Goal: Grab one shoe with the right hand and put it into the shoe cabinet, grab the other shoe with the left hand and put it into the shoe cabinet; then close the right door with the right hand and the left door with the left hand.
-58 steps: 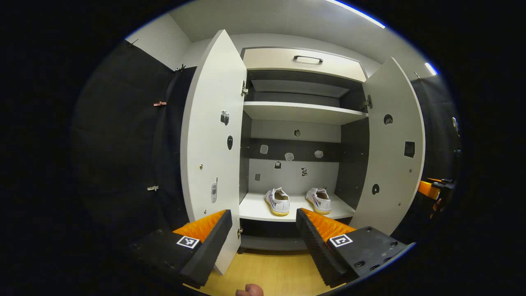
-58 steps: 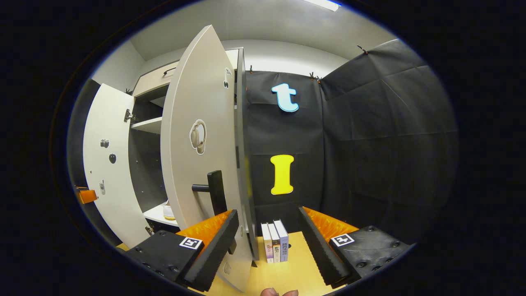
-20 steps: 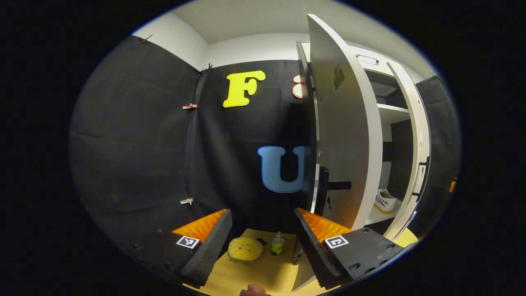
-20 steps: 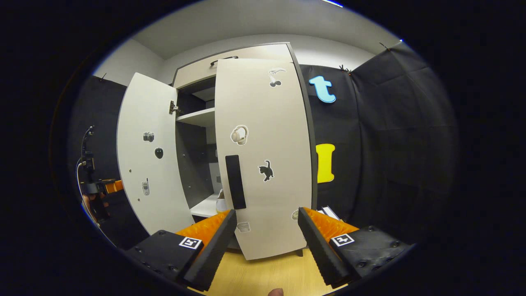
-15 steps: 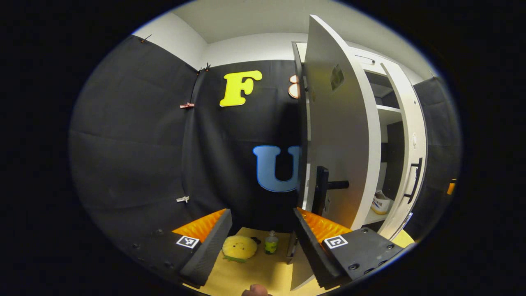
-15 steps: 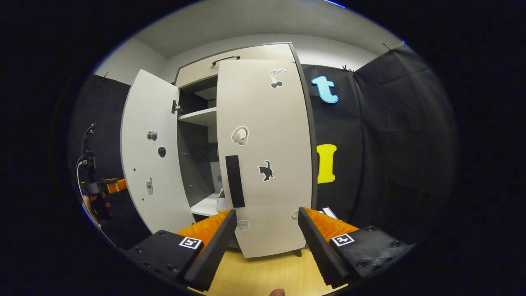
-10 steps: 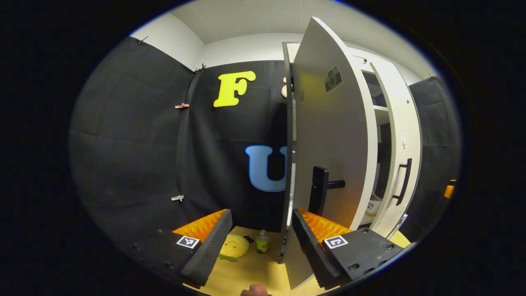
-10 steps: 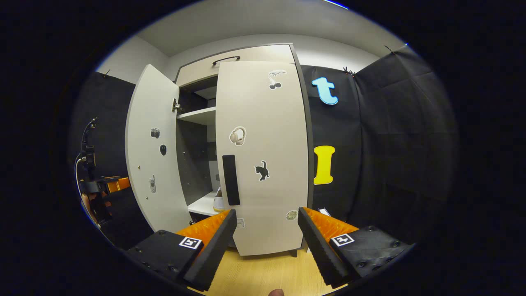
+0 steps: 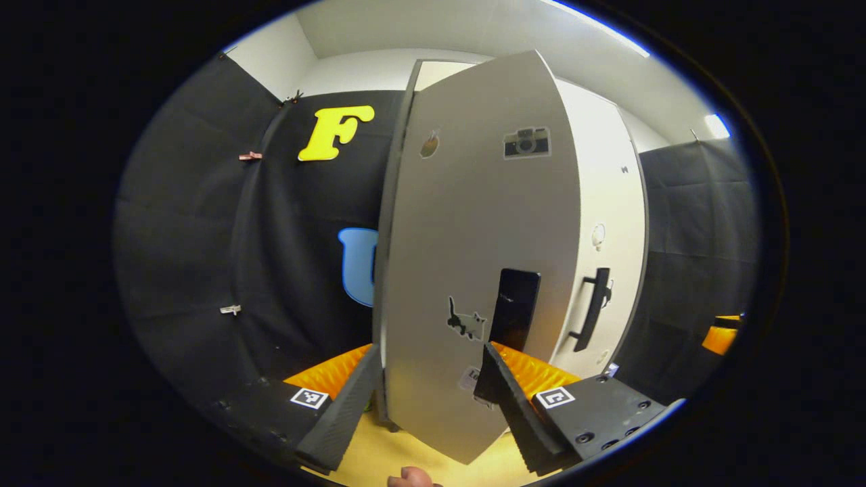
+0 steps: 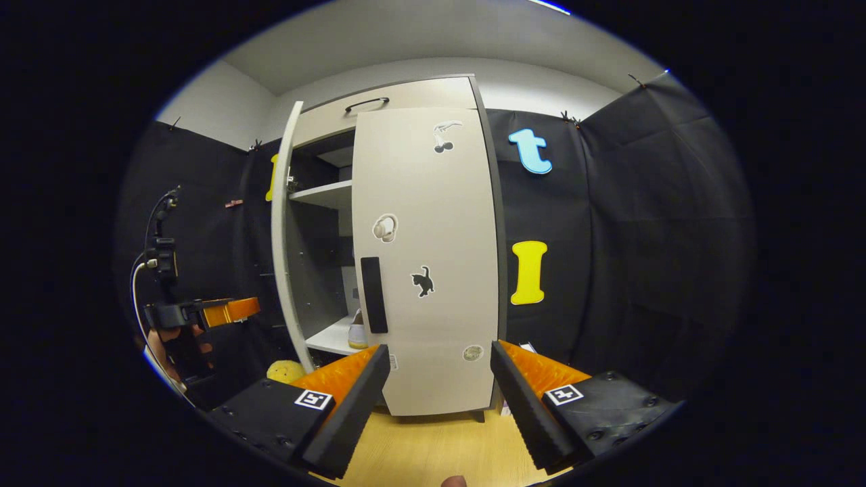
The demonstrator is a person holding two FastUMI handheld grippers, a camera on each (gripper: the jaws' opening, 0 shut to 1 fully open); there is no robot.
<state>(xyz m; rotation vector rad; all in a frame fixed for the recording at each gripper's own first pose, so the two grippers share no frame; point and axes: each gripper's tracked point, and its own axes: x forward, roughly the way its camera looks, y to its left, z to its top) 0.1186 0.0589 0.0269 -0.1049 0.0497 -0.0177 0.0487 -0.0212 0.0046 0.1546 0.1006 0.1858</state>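
In the right gripper view the tall white shoe cabinet (image 10: 406,101) stands on a pale wooden floor (image 10: 433,450) against the black cloth wall. Its right door (image 10: 433,270), a white panel with a black vertical bar handle (image 10: 373,295) and small stickers of a cat, headphones and cherries, lies flat against the cabinet front. The left door (image 10: 283,257) stands swung out, seen almost edge-on, so the dark inside with a white upper shelf (image 10: 325,195) is in view. On the white bottom shelf (image 10: 328,338), at its front edge just left of the right door's handle, sits one white canvas shoe with a yellow sole (image 10: 356,333); the other shoe cannot be made out.

The right gripper (image 10: 440,385) hangs in front of the right door's lower part, jaws wide apart and holding nothing. Far to the left, the left gripper (image 10: 223,311) is seen side-on in a person's hand (image 10: 162,345), just outside the left door. A yellow plush toy (image 10: 285,370) lies on the floor below the left door.

In the left gripper view the left gripper (image 9: 426,379) has its jaws spread wide, with the lower part of the left door (image 9: 473,270) between them; its right finger (image 9: 504,399) sits just beside the door's outer face, below the black handle (image 9: 514,318). Whether it touches the panel cannot be told. The right door (image 9: 609,257) shows behind.
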